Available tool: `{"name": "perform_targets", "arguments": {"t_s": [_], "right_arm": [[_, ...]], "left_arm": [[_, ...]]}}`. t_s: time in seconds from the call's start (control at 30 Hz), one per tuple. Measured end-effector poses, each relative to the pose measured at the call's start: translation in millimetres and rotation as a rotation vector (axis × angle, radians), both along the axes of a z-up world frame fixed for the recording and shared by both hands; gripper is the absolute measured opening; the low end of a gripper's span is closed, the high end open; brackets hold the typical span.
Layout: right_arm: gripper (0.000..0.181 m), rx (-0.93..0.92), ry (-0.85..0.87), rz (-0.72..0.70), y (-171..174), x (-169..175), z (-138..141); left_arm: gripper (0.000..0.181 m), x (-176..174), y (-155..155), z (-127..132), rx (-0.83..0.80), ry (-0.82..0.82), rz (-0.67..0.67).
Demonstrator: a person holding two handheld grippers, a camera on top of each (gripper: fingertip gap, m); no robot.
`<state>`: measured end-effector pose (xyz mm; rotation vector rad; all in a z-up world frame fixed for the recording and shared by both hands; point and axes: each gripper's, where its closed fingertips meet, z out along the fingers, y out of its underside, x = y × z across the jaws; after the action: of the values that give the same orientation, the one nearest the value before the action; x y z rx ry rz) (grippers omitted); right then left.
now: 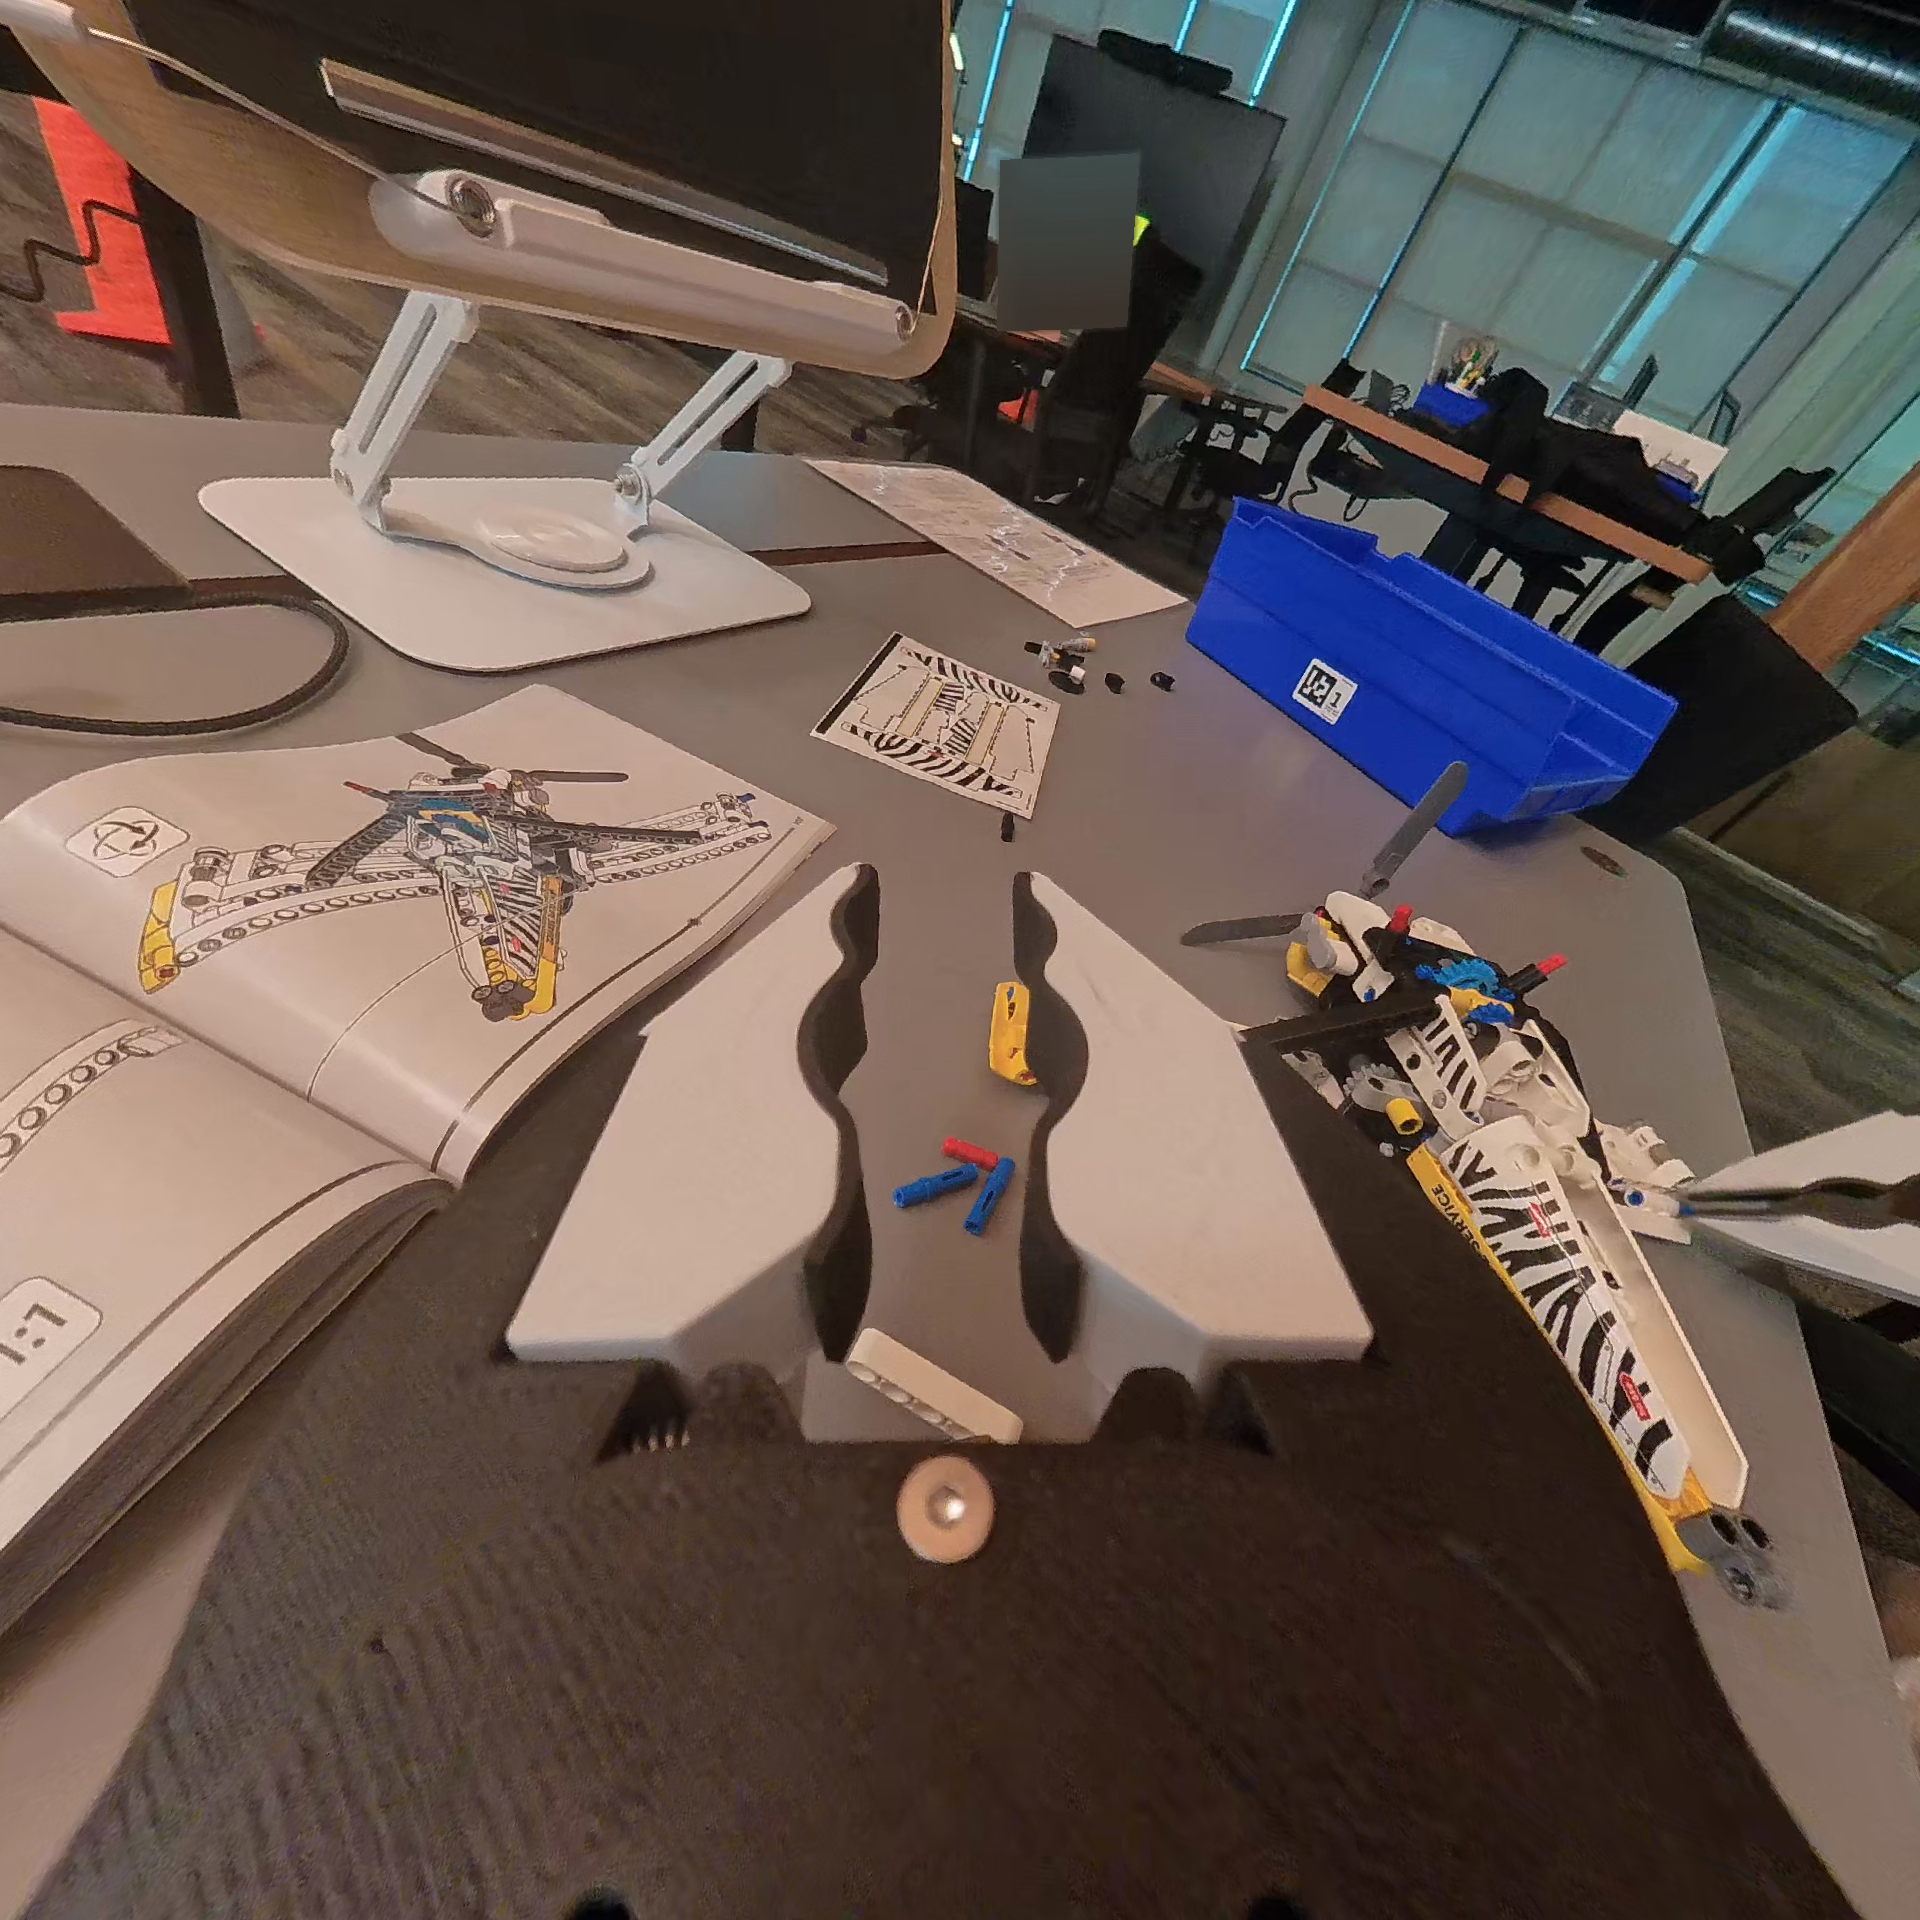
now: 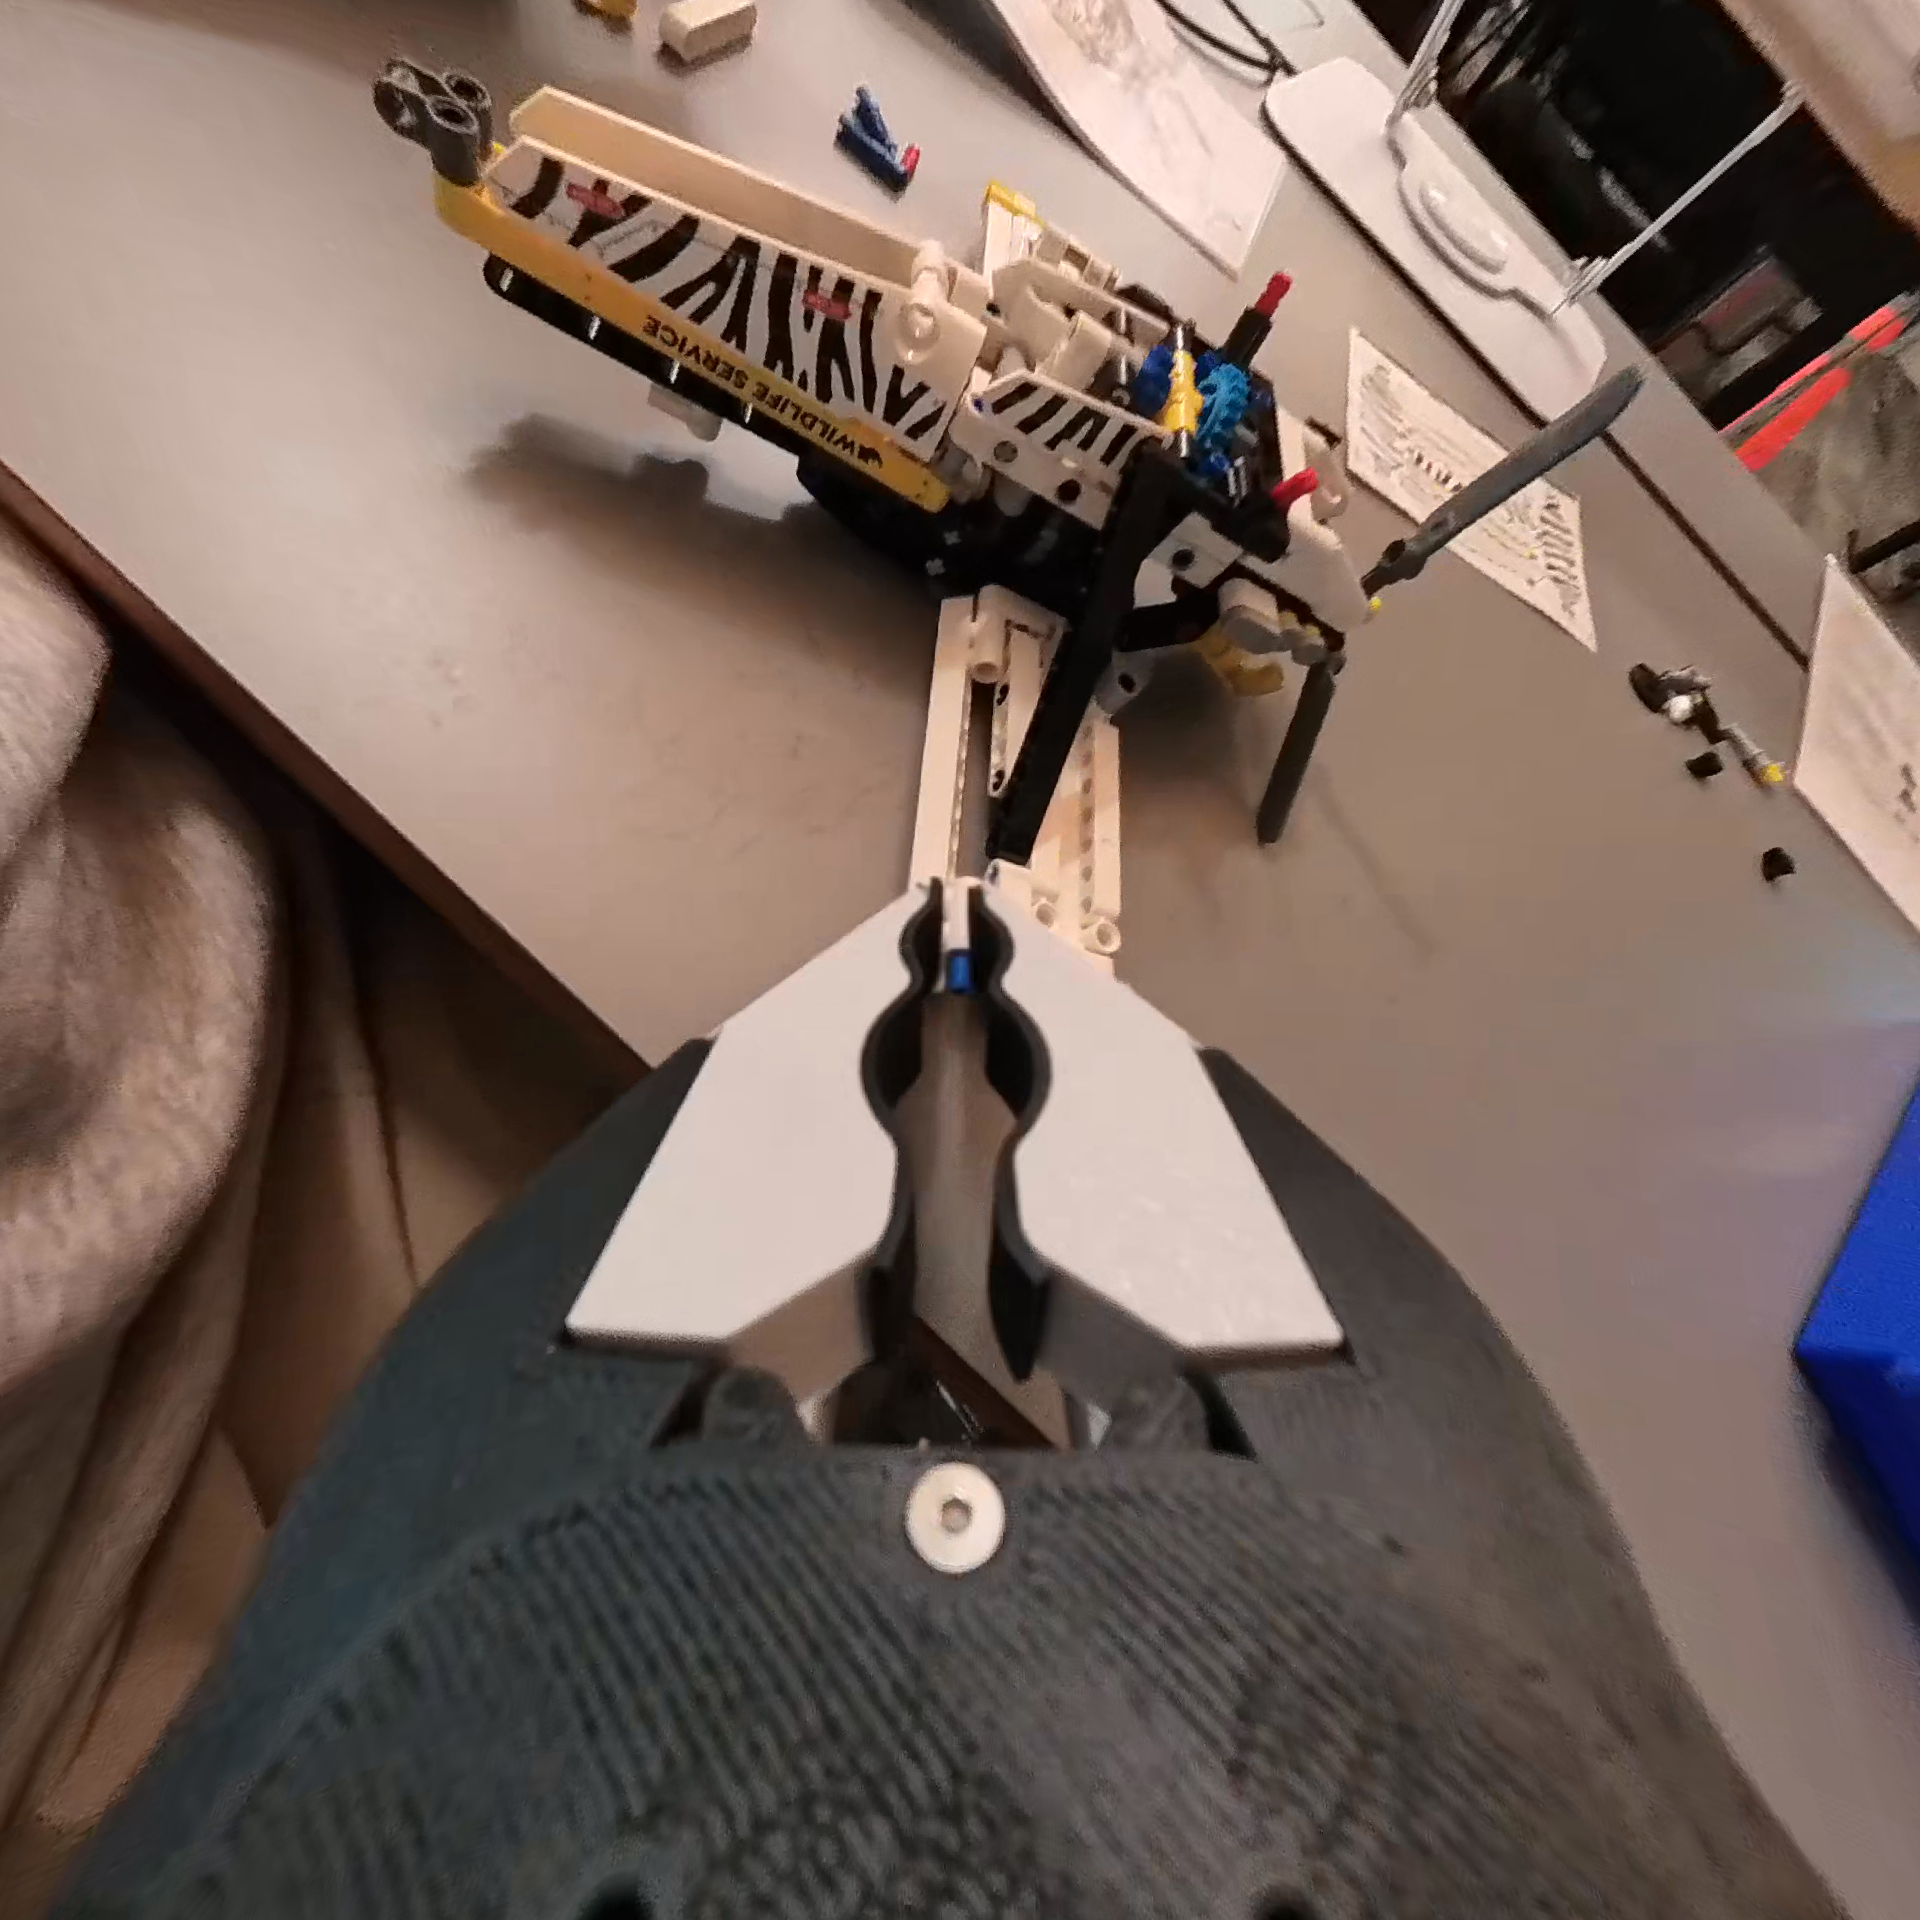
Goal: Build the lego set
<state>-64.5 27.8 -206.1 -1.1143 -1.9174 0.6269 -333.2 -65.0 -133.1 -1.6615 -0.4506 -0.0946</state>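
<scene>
The zebra-striped white and yellow plane model (image 2: pixel 831 343) lies on the grey table (image 2: pixel 520 623). My right gripper (image 2: pixel 956 894) is shut on the end of the model's white wing beam (image 2: pixel 954 909), with a blue pin (image 2: pixel 958 971) between the pads. The left wrist view shows the same grip at its right edge (image 1: pixel 1704 1205), next to the model (image 1: pixel 1538 1247). My left gripper (image 1: pixel 940 894) is open and holds nothing above the table. Below it lie a yellow piece (image 1: pixel 1010 1029), a red pin (image 1: pixel 968 1150), two blue pins (image 1: pixel 935 1184) and a white beam (image 1: pixel 930 1387).
An open instruction booklet (image 1: pixel 364 935) lies at the left, with a sticker sheet (image 1: pixel 940 722) and small black parts (image 1: pixel 1081 665) beyond. A blue bin (image 1: pixel 1434 665) stands at the back right, a white monitor stand (image 1: pixel 499 561) at the back left. A person's sleeve (image 2: pixel 156 1039) is by the table edge. Some 30 cm of space lies between my two pairs of fingers.
</scene>
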Motion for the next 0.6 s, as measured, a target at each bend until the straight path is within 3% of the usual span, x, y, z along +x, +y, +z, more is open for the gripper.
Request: {"name": "perform_targets", "arguments": {"t_s": [0.27, 0.6], "right_arm": [[0.023, 0.023, -0.051, 0.018, -4, -3, -10], [0.014, -0.040, -0.100, -0.011, 1, -6, -14]], "left_arm": [[0.024, 0, 0, -1, -0.004, -0.001, 0.000], [0.024, 0, 0, -1, -0.001, -0.003, -0.002]]}}
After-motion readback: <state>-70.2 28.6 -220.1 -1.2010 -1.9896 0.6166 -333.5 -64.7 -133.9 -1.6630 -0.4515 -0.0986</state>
